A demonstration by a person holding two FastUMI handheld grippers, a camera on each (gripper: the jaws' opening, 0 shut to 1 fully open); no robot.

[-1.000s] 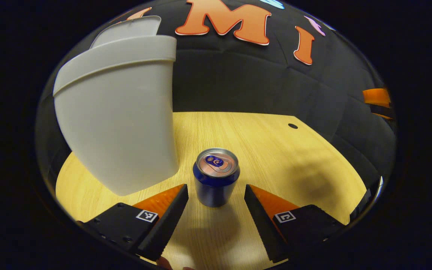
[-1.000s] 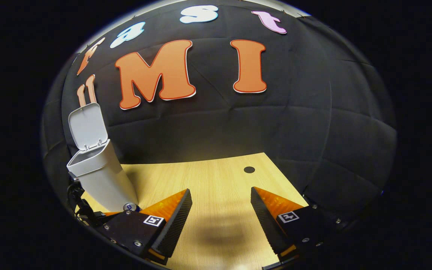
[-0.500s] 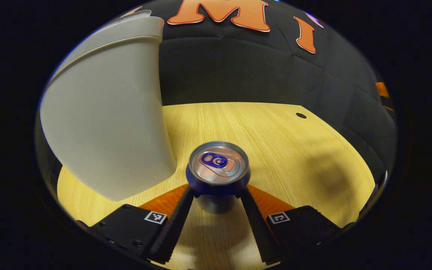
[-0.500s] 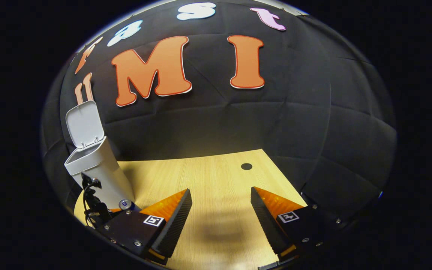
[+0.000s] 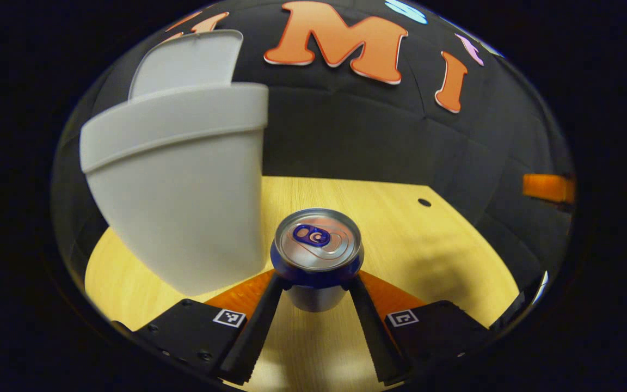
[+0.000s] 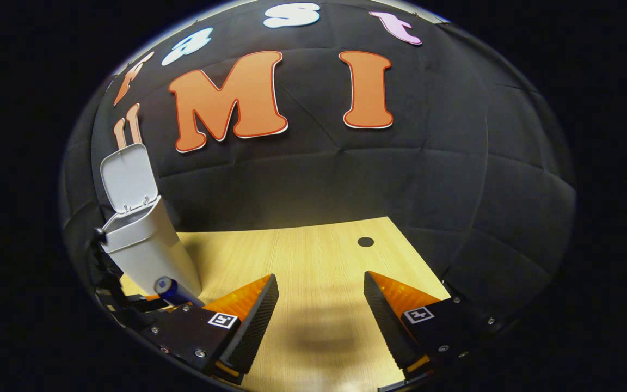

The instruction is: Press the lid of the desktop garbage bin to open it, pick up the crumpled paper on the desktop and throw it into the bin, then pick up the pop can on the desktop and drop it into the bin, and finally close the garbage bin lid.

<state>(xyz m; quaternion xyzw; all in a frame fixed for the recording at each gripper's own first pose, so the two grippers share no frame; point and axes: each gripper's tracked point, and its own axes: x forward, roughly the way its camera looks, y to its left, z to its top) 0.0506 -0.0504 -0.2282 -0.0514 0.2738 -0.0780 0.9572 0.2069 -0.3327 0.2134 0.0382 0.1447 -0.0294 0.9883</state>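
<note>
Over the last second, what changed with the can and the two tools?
The left tool closed its open fingers onto the pop can and has begun lifting it beside the bin. The right tool stayed open over the table; the lid stayed up.

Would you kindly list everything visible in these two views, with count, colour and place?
garbage bin: one, light grey, on the desktop at the left of both views, just behind and left of the pop can
bin lid: one, light grey, swung up and open behind the bin's mouth
pop can: one, blue body with silver top, upright between the left gripper's fingers
desktop: one, light wood grain, with a small dark hole near its far right corner
left gripper: one, fingers pressed on either side of the pop can
right gripper: one, jaws apart over bare desktop, holding nothing
</note>
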